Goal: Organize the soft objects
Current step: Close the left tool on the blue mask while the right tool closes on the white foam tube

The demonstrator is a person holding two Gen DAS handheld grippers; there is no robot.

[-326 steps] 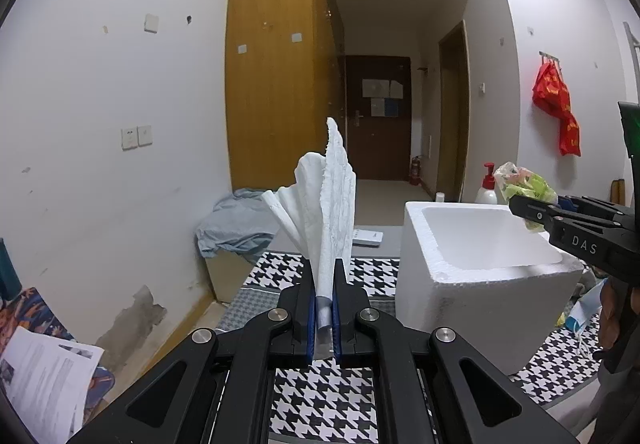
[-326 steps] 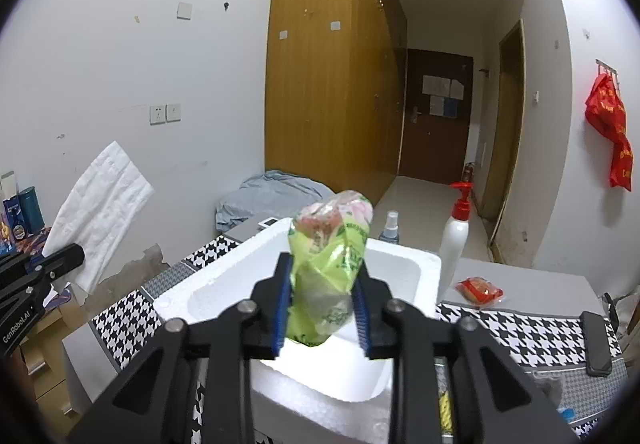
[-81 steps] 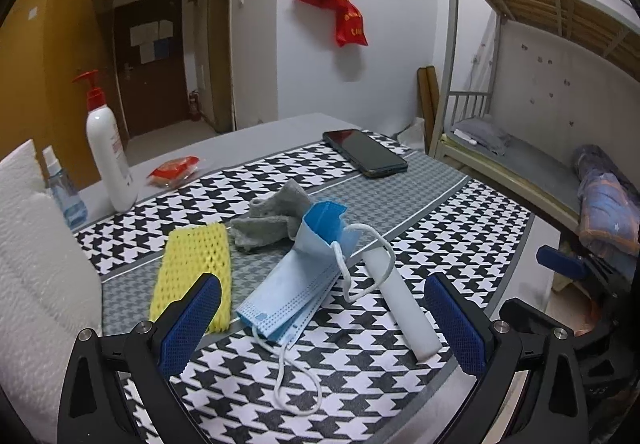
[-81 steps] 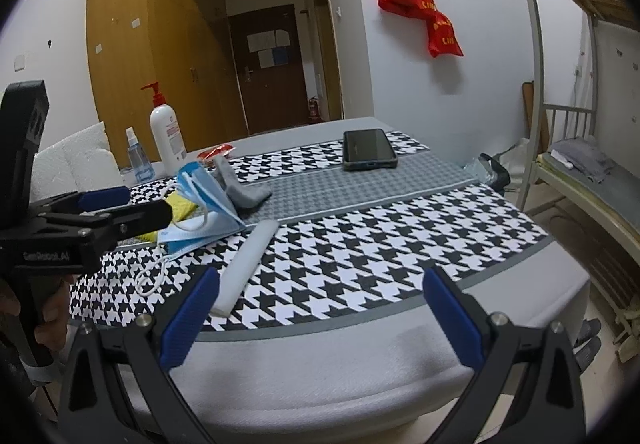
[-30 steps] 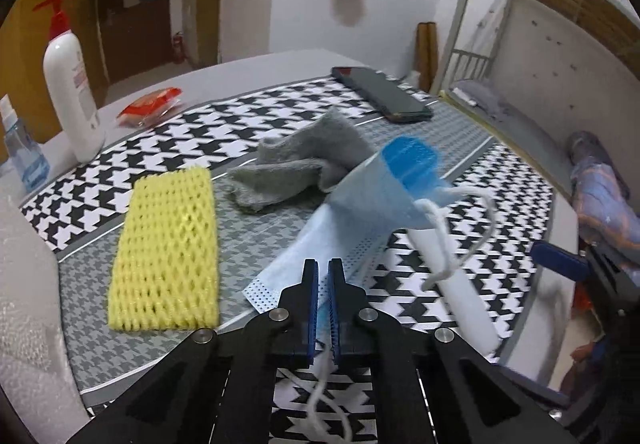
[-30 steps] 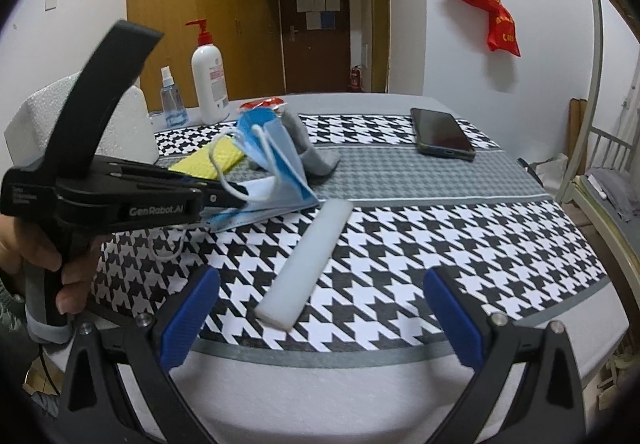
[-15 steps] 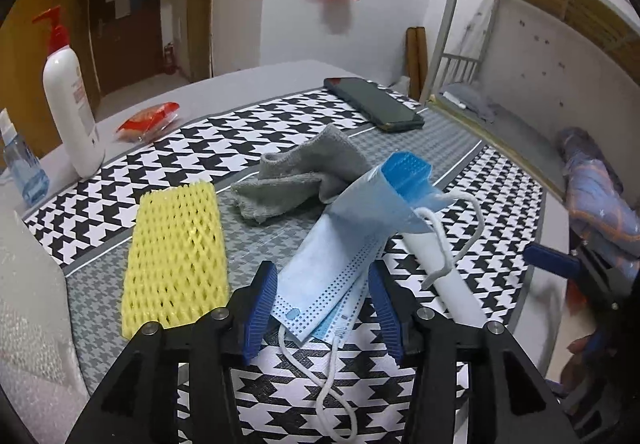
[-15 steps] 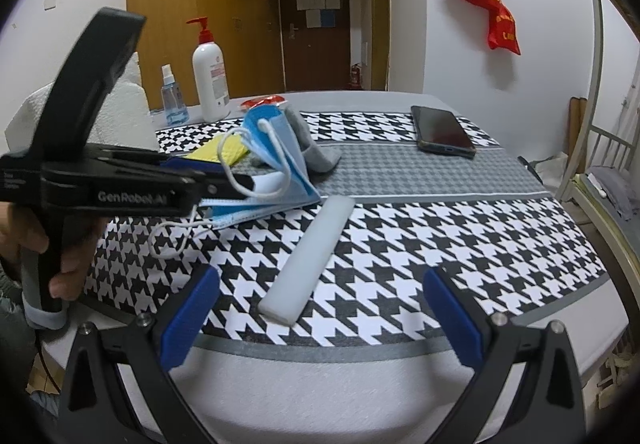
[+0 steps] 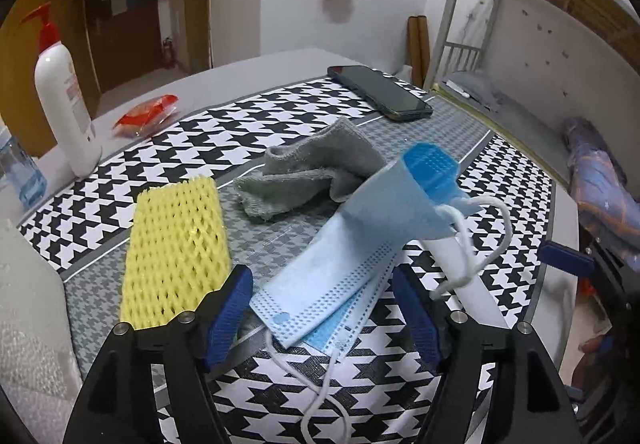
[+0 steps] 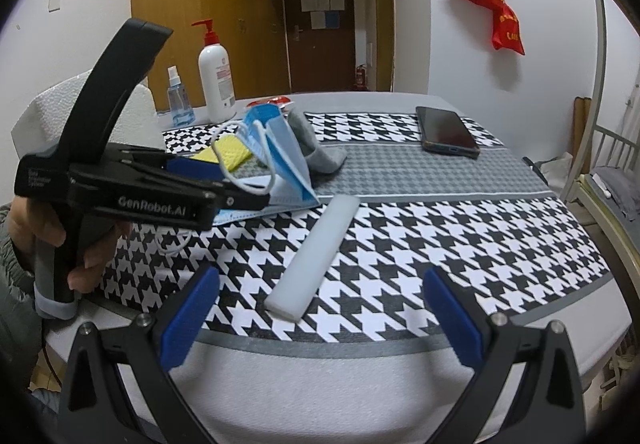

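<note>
Both grippers spread wide over a houndstooth-clothed table of soft items.

The left gripper [image 9: 322, 308] has its blue pads parted on either side of the near end of the blue face masks [image 9: 352, 240], gripping nothing; the masks lie on the houndstooth tablecloth [image 9: 516, 180], their far end curled upward and an ear loop trailing toward the camera. Left of the masks sits the yellow foam net [image 9: 176, 248], beyond them the crumpled grey cloth [image 9: 312, 172], and just right of them the white foam strip [image 10: 316, 258]. The right gripper [image 10: 320, 308] hangs wide apart at the table's near edge, short of the strip, holding nothing. Far past the masks stand a smartphone [image 9: 380, 92] and a pump bottle [image 9: 66, 112].
</note>
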